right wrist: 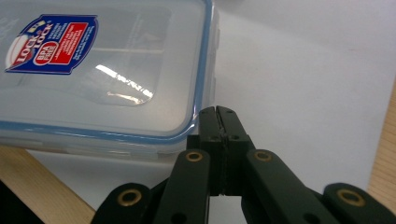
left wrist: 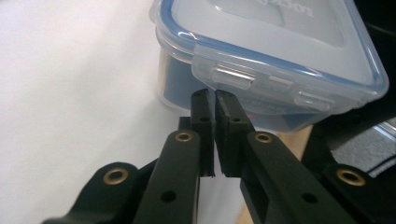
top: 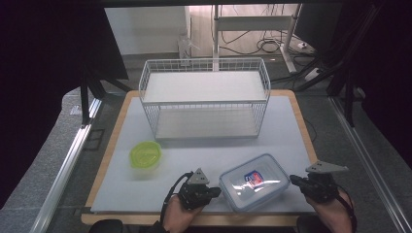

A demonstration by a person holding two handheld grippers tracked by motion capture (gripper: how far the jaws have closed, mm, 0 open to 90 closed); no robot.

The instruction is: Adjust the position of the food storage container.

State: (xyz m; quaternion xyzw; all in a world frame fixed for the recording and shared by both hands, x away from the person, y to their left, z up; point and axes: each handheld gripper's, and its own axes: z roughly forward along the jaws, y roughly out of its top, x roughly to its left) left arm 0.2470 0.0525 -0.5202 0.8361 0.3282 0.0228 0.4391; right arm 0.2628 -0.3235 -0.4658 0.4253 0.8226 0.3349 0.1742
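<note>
A clear lidded food container (top: 254, 181) sits on the white surface (top: 204, 150) between two hand-held grippers. The left gripper (left wrist: 215, 100), jaws nearly pressed together, meets its latch; the right gripper (right wrist: 218, 112), jaws pressed together, meets its corner.

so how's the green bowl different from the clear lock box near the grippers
The green bowl is round and lime green; the lock box is rectangular and clear, with a blue-rimmed lid and a red and blue label. The bowl is smaller, the box wider. The bowl sits alone towards the left of the table, while the box lies between the left gripper and the right gripper. Both rest on the white mat, in front of the wire rack.
</note>
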